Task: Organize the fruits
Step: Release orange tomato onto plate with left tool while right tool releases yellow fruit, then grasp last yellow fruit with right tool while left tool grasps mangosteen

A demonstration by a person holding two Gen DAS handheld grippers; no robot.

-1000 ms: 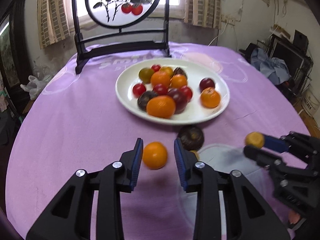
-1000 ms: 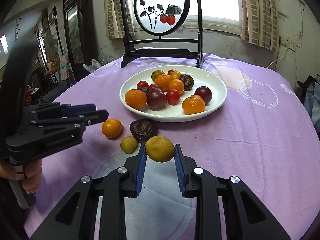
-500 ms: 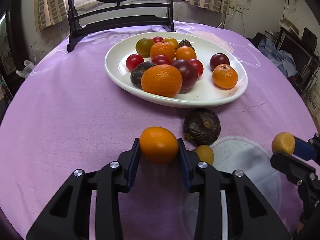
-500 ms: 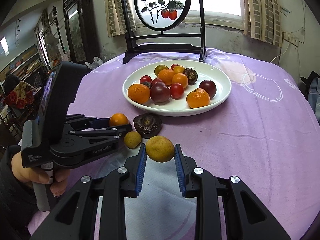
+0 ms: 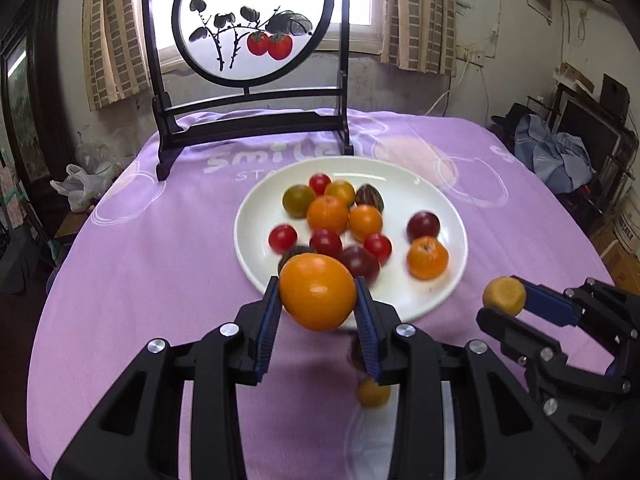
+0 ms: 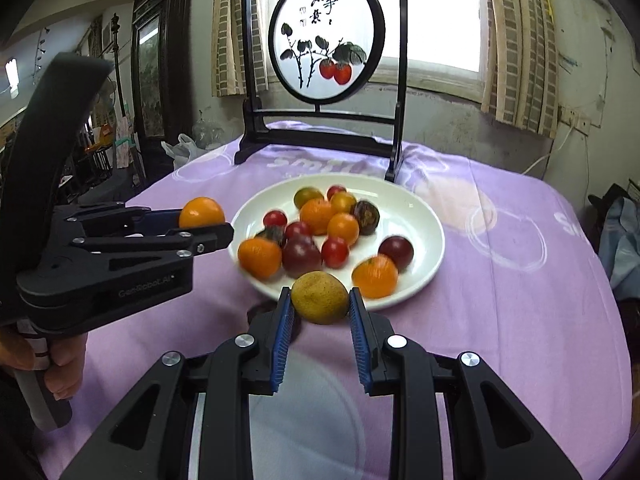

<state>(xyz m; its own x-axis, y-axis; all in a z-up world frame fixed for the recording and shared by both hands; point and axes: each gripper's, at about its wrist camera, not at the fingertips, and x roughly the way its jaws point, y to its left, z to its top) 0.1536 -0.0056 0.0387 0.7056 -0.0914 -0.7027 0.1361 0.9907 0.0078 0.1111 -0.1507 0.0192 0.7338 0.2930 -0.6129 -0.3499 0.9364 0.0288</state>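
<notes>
A white plate (image 5: 440,208) on the purple cloth holds several oranges, red tomatoes and dark fruits. My left gripper (image 5: 316,293) is shut on a small orange (image 5: 318,286), held in the air just before the plate's near rim. In the right wrist view the left gripper (image 6: 208,227) and that orange (image 6: 201,211) hang left of the plate (image 6: 416,216). My right gripper (image 6: 319,302) is shut on a yellow-green fruit (image 6: 319,297), also lifted near the plate's front edge. One small yellow fruit (image 5: 373,394) lies on the cloth below my left fingers.
A black-framed round painted screen (image 5: 248,24) stands on the table behind the plate. A white round mat (image 6: 312,420) lies on the cloth under the grippers. A dark fruit (image 5: 354,356) is mostly hidden behind my left finger. A person's hand (image 6: 60,364) holds the left gripper's handle.
The left gripper closed on the small orange and lifted it off the cloth toward the plate. The right gripper rose a little with its yellow-green fruit.
</notes>
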